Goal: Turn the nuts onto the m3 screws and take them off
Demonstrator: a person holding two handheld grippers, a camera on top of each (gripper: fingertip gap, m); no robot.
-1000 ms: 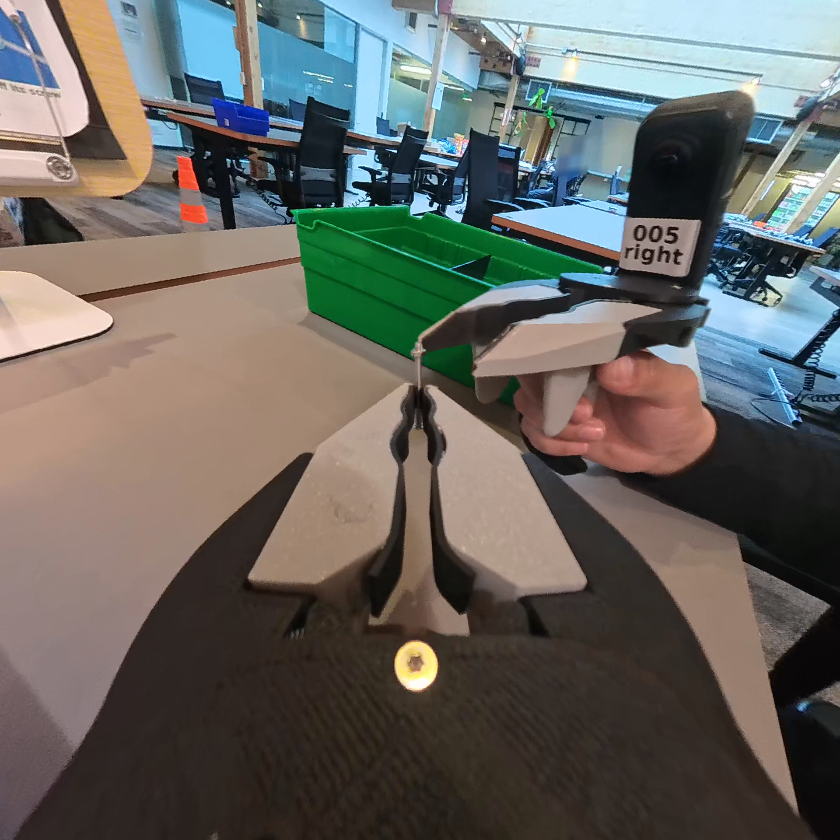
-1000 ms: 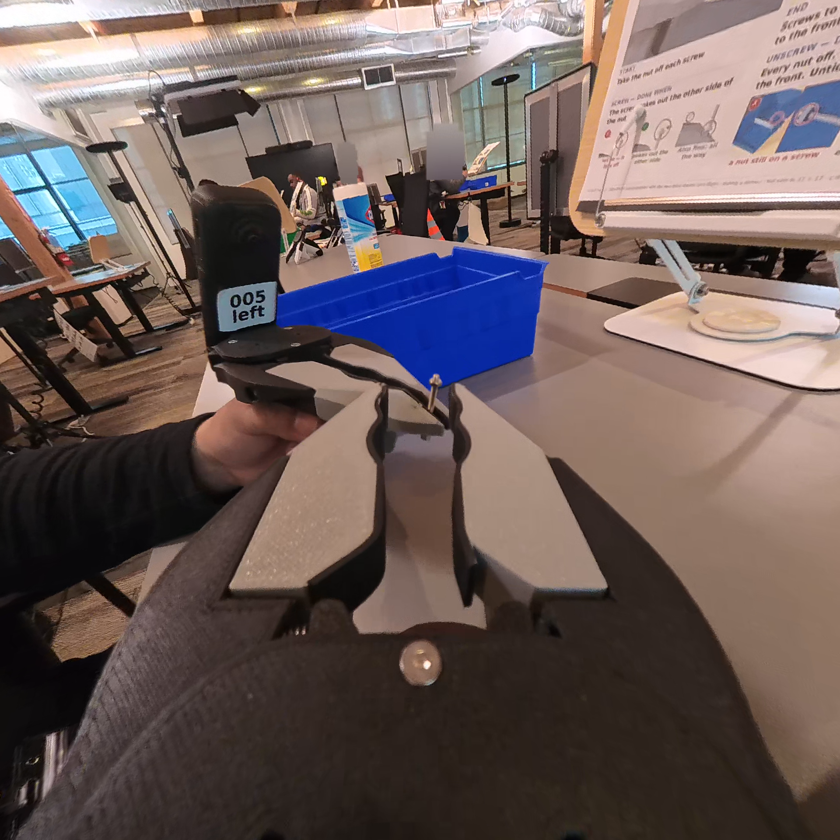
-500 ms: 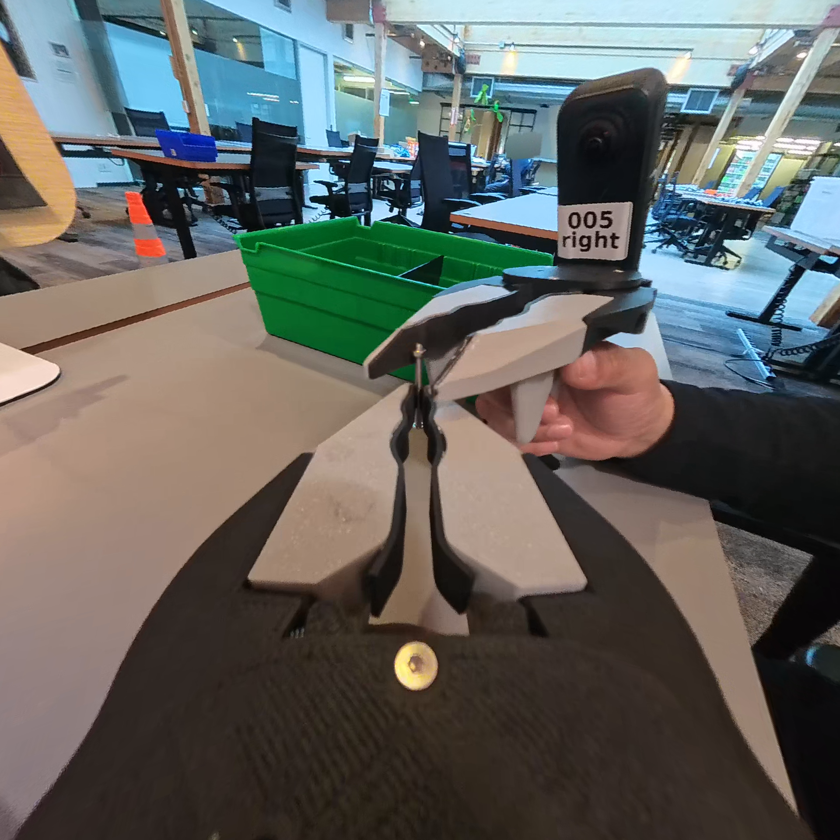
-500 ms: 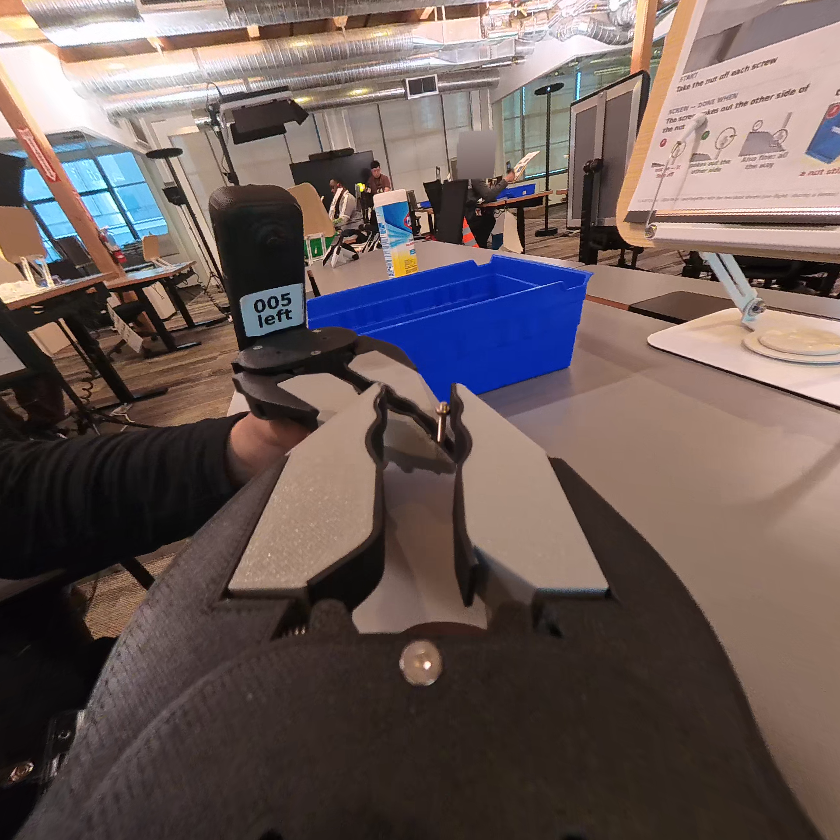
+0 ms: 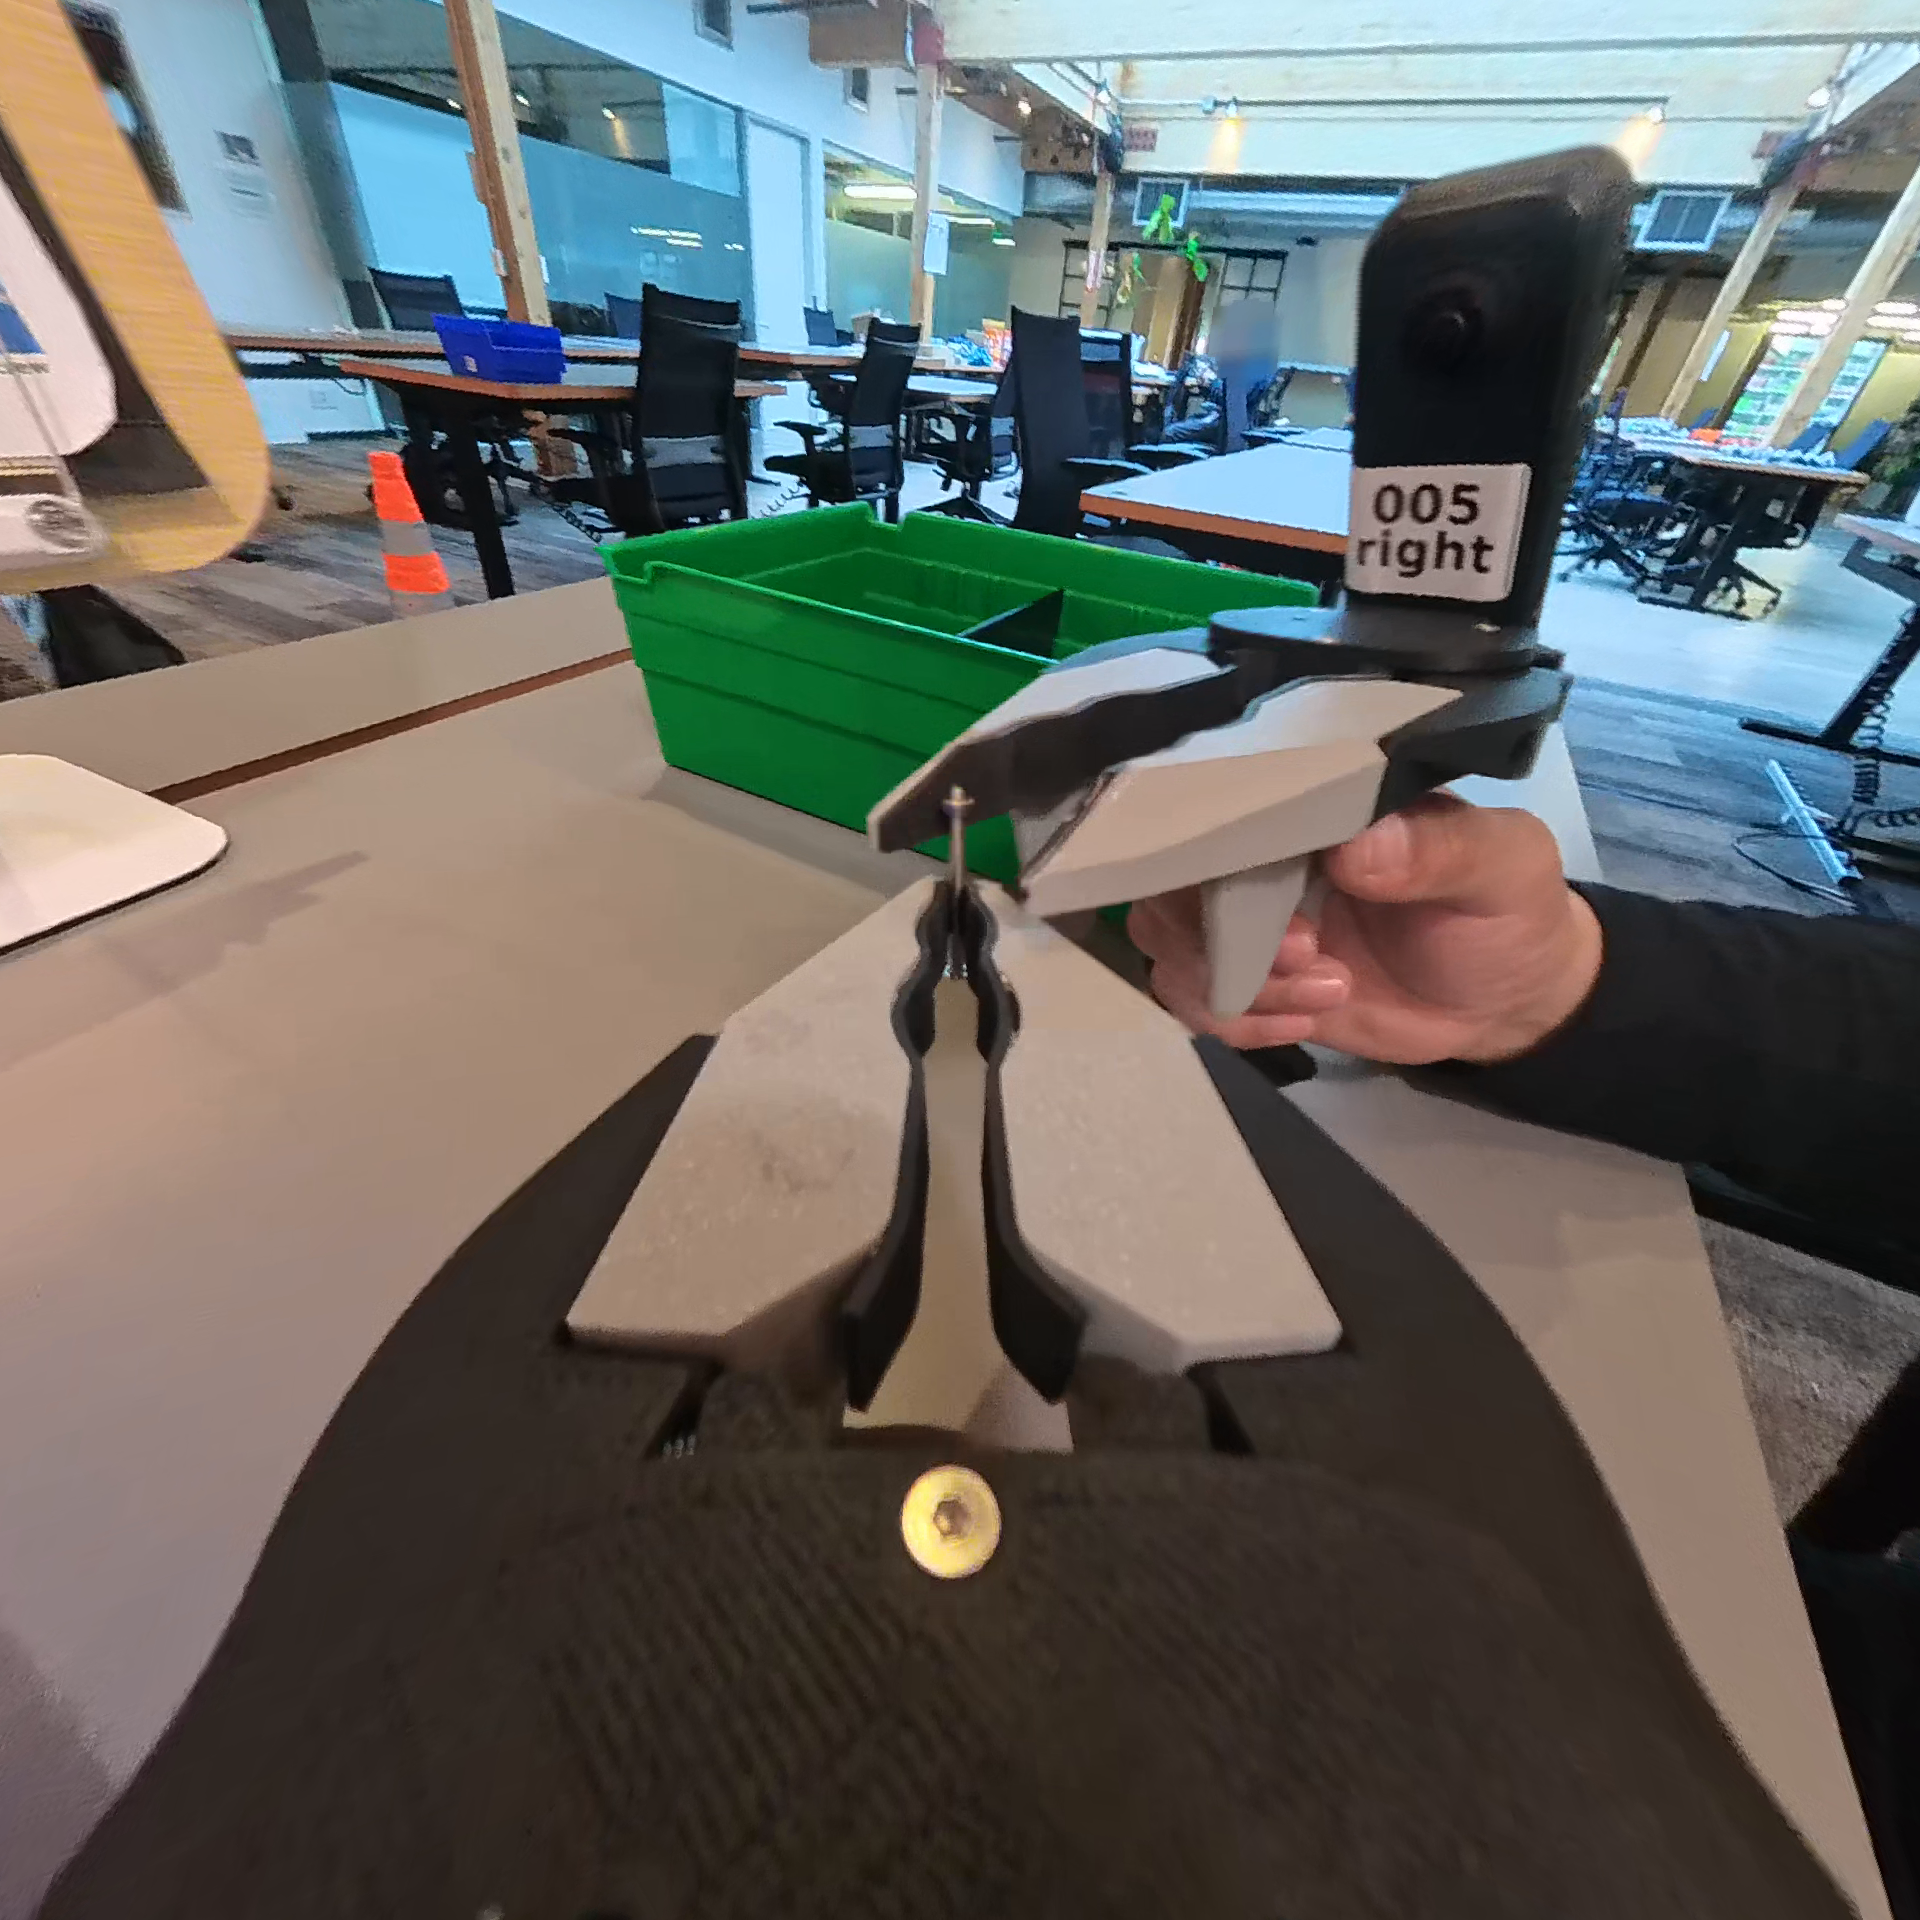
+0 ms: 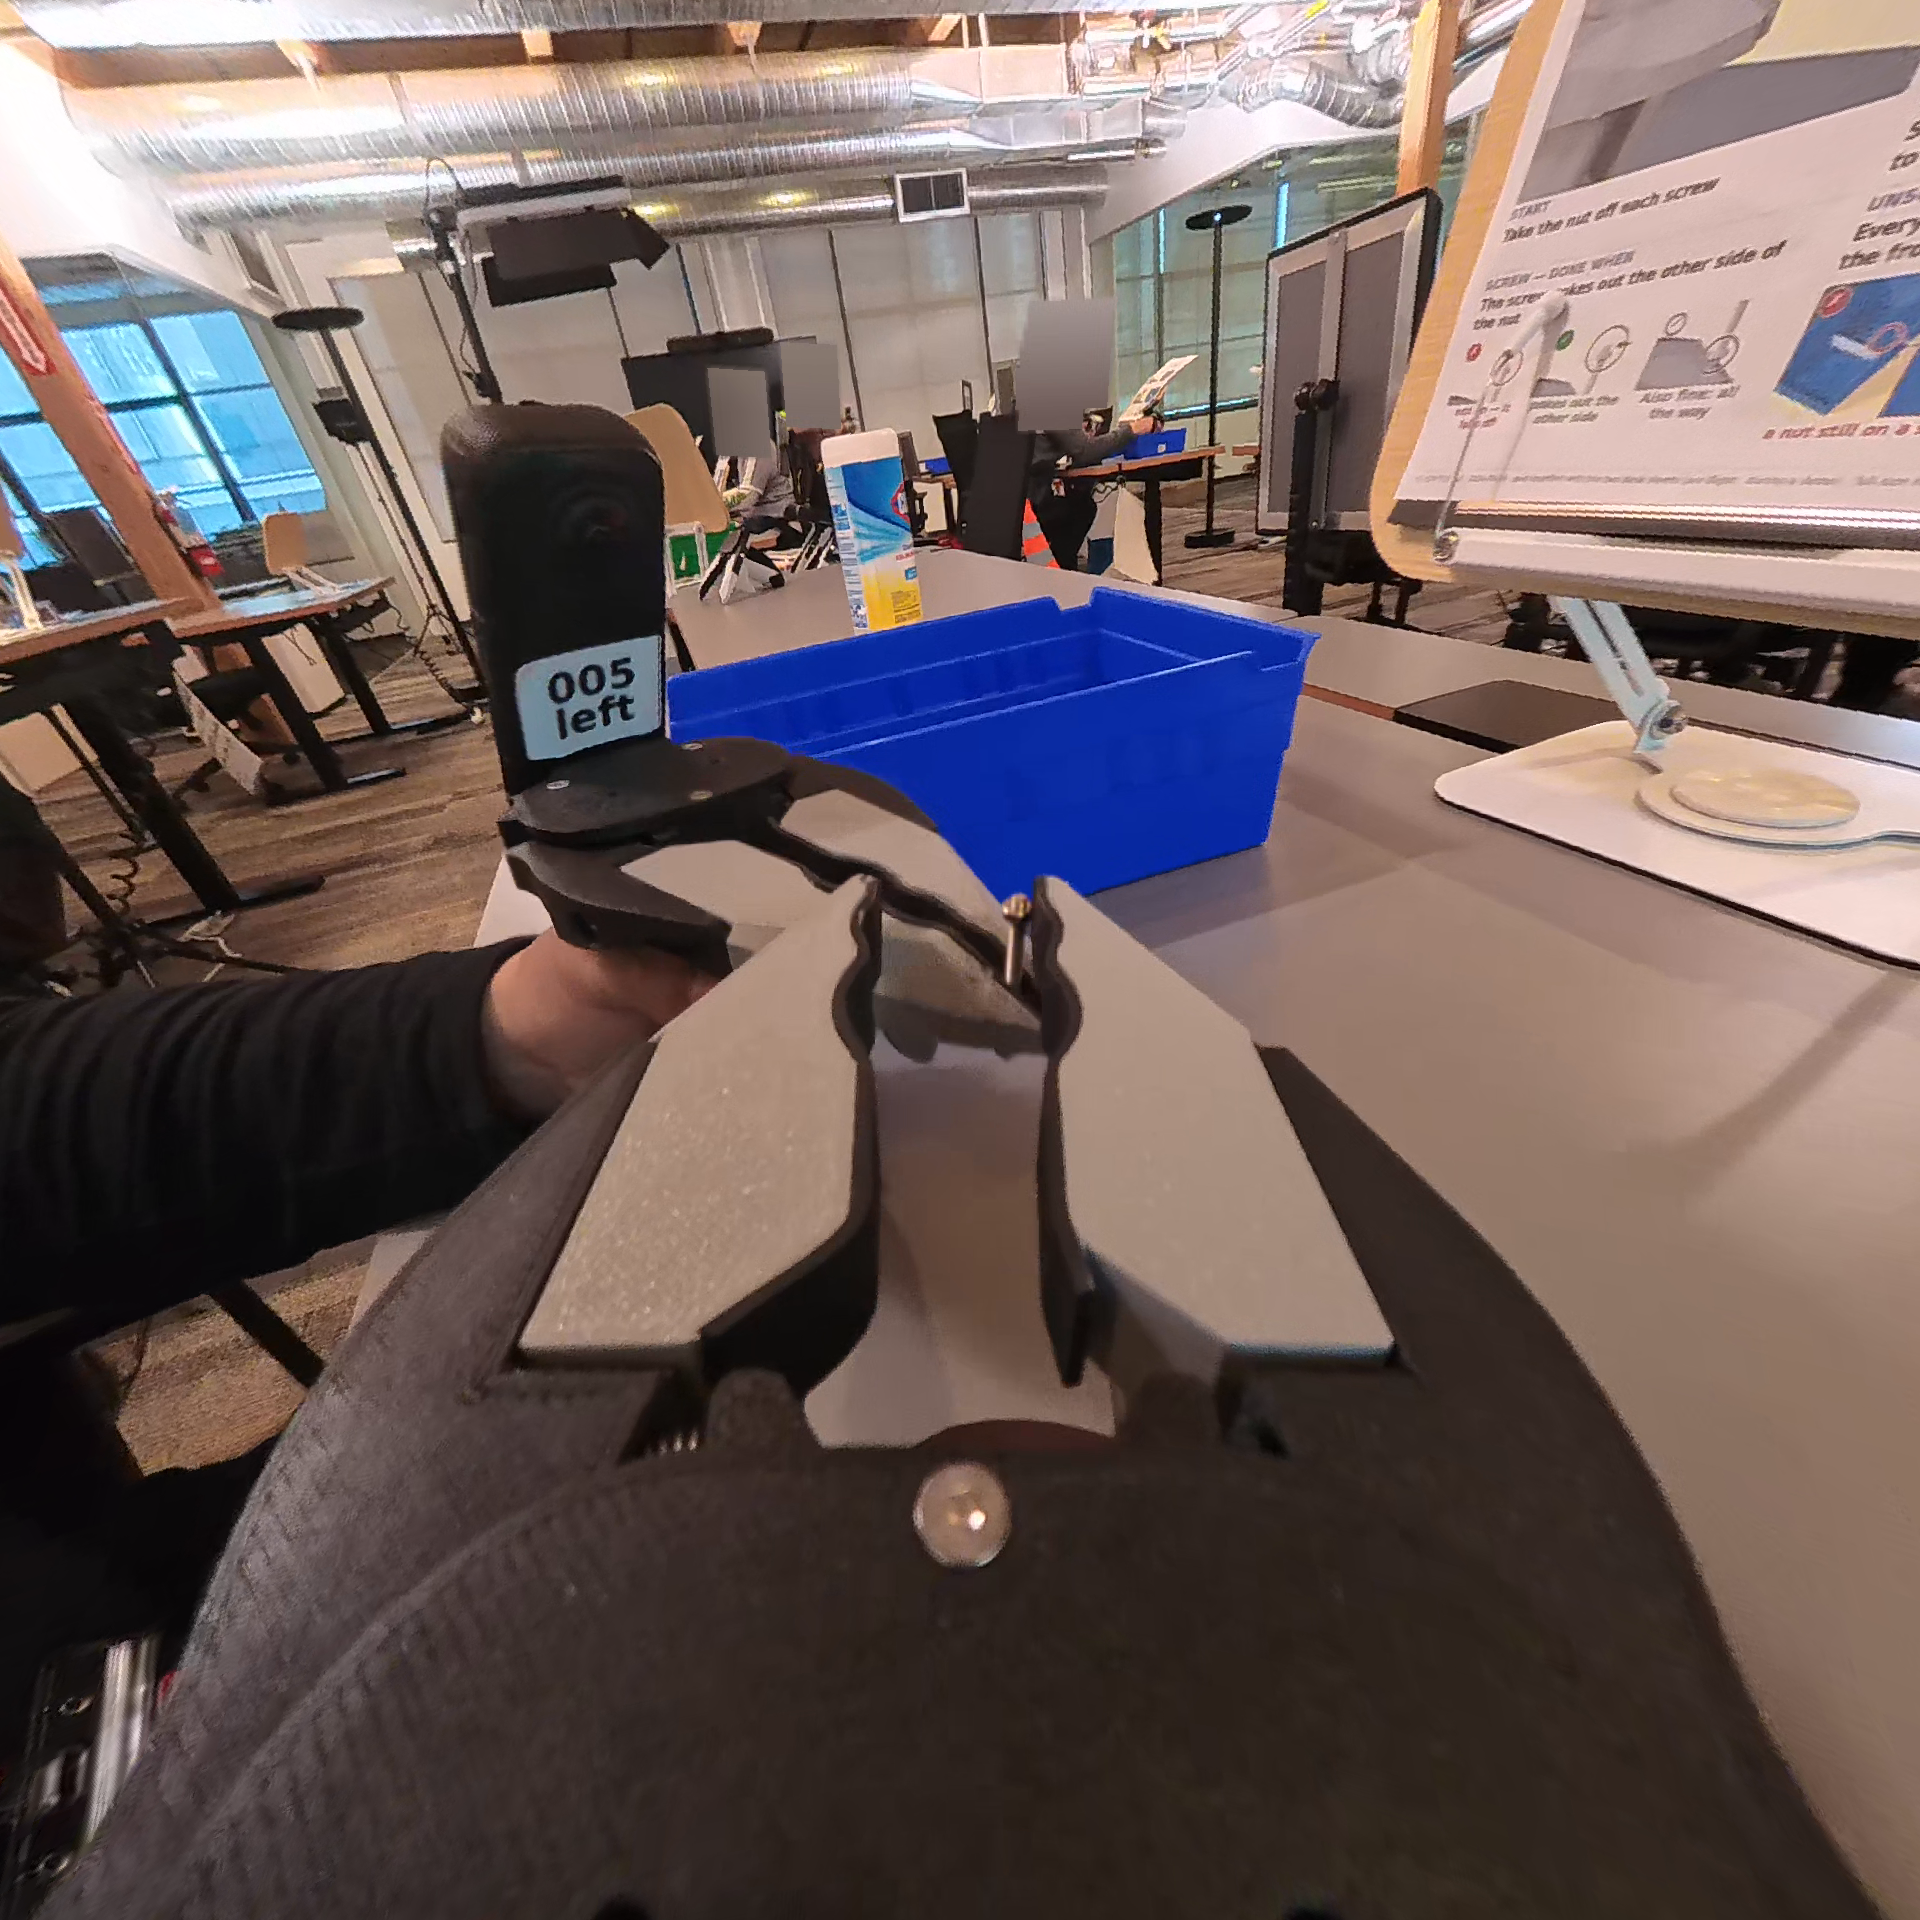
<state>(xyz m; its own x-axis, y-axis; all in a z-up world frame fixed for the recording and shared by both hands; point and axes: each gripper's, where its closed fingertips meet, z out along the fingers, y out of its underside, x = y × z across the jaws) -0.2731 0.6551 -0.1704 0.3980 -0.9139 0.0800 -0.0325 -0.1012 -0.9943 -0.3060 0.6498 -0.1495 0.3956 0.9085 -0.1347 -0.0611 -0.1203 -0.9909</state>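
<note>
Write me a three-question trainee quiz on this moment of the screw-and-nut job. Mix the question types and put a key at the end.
1. True or false: the left gripper is shut on the screw.
2. Multiple choice: the bin seen behind the left gripper in the right wrist view is A) red, B) blue, C) yellow.
3. Fill in: the right gripper's fingers stand ____, with the screw between them.

Key
1. True; its fingertips pinch the screw's lower end and the screw stands upright.
2. B; the blue bin. A green bin shows in the left wrist view.
3. Apart.
</note>
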